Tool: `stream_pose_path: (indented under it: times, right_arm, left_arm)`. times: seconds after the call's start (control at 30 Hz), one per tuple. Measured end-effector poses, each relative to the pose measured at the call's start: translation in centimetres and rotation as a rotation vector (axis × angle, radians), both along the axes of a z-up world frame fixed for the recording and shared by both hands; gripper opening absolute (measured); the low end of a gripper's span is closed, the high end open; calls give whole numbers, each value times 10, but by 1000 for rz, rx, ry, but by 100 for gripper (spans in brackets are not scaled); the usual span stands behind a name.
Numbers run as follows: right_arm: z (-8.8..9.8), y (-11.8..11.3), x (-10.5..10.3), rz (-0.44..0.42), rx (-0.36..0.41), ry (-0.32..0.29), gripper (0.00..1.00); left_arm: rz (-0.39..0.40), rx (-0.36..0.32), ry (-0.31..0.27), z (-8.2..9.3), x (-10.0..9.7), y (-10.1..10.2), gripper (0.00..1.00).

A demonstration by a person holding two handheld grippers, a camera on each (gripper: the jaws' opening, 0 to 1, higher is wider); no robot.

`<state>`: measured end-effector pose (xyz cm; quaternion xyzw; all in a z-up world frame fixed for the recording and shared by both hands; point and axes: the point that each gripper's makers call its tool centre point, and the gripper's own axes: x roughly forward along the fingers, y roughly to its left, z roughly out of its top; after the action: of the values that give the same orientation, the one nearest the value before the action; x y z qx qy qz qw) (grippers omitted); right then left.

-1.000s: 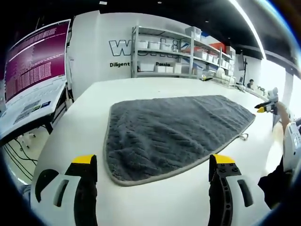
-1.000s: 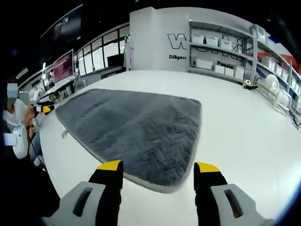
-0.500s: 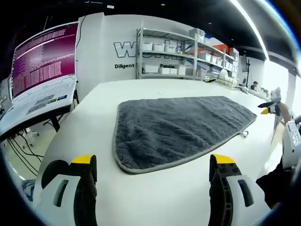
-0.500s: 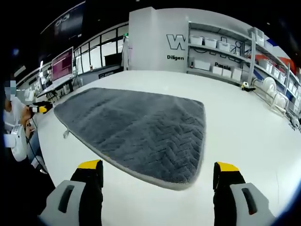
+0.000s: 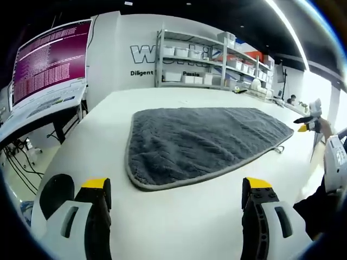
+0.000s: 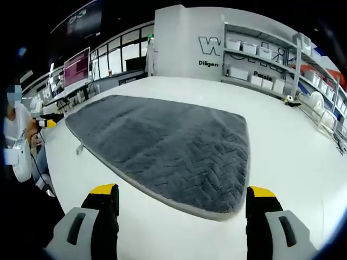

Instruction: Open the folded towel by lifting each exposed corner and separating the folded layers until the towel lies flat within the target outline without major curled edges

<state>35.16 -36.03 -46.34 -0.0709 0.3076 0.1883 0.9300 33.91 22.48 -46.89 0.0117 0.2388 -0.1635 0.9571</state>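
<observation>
Towel: the dark grey, chevron-textured terry towel with a pale bound edge (image 5: 203, 138) (image 6: 162, 146) is lying spread on the white tabletop (image 5: 179, 227) (image 6: 282, 141), just ahead of both pairs of jaws; no target outline can be made out.
Left gripper (image 5: 176, 187): yellow-tipped jaws are being held wide apart and empty, clear of the towel's near corner at 12 o'clock.
Right gripper (image 6: 181, 192): jaws are likewise being held wide apart and empty, the towel's rounded corner lying between them at 12 o'clock.
Step, as judged: flatness is being checked.
Advice: the small hanging loop (image 5: 280, 148) and the edges should be inspected for curls; any lifted hem should be pinched at the binding only and drawn outward low along the tabletop.
</observation>
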Motion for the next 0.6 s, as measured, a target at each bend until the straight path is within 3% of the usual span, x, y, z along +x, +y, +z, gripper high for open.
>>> stream_pose_path:
  times: [0.13,0.33,0.6]
  right_arm:
    - [2,1,2,-1,13,-12,100]
    - [-3,-3,1,-16,3,9,100]
    - [-2,-3,-4,-11,-3,9,100]
  left_arm:
    - [-22,1,-3,2,1,-8,99]
    - [-108,-30,-27,11,0,-42,99]
    - [-121,-4,-52,23,1,-51,99]
